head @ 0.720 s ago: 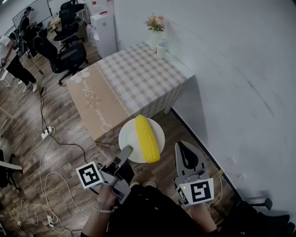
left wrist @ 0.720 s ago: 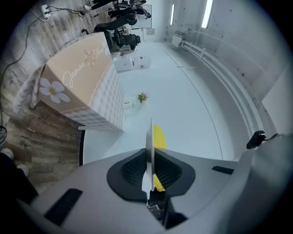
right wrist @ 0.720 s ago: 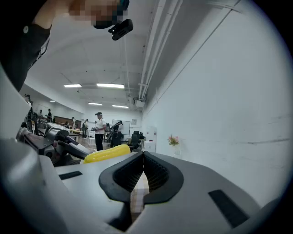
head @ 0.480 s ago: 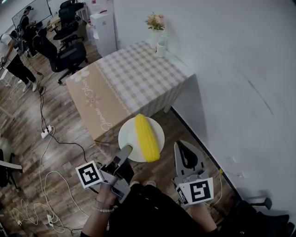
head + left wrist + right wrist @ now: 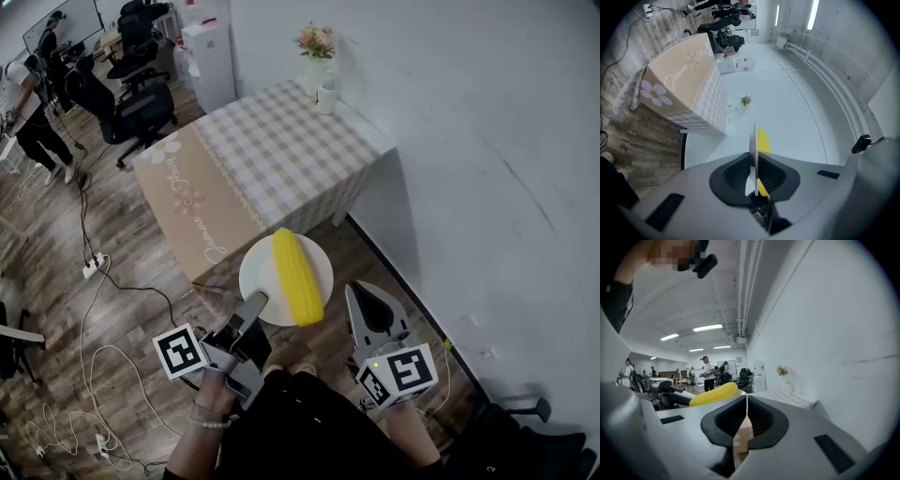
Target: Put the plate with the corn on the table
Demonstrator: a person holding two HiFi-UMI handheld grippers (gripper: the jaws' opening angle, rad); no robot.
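A white plate (image 5: 265,274) with one yellow cob of corn (image 5: 298,278) lying along it was up in the air and roughly level. It hung over the wooden floor (image 5: 131,272), at the near end of the table (image 5: 281,150) but not yet above the tabletop. The left gripper (image 5: 253,304) had its jaws clenched on the plate's near rim. In the left gripper view the thin white edge of the plate (image 5: 753,140) ran straight between the dark pads, with the corn (image 5: 763,139) on its right side. The right gripper (image 5: 364,298) hovered just beside the plate on the right, apart from it. Its jaws were pressed together and grasped nothing, with the corn (image 5: 714,394) visible off to its left.

Beyond the plate, the table was draped in a checked cloth with a tan printed border and stood against a white wall. A vase of pink flowers (image 5: 314,54) and a white mug (image 5: 327,97) sat at its far end, leaving the nearer part of the cloth bare. Office chairs, cables and standing people filled the room to the left.

The step in hand looked like the carry, with the set-down not yet begun. The next move would likely call for bringing the plate forward over the bare checked cloth, keeping it level so the cob did not roll, lowering it flat and only then releasing the rim
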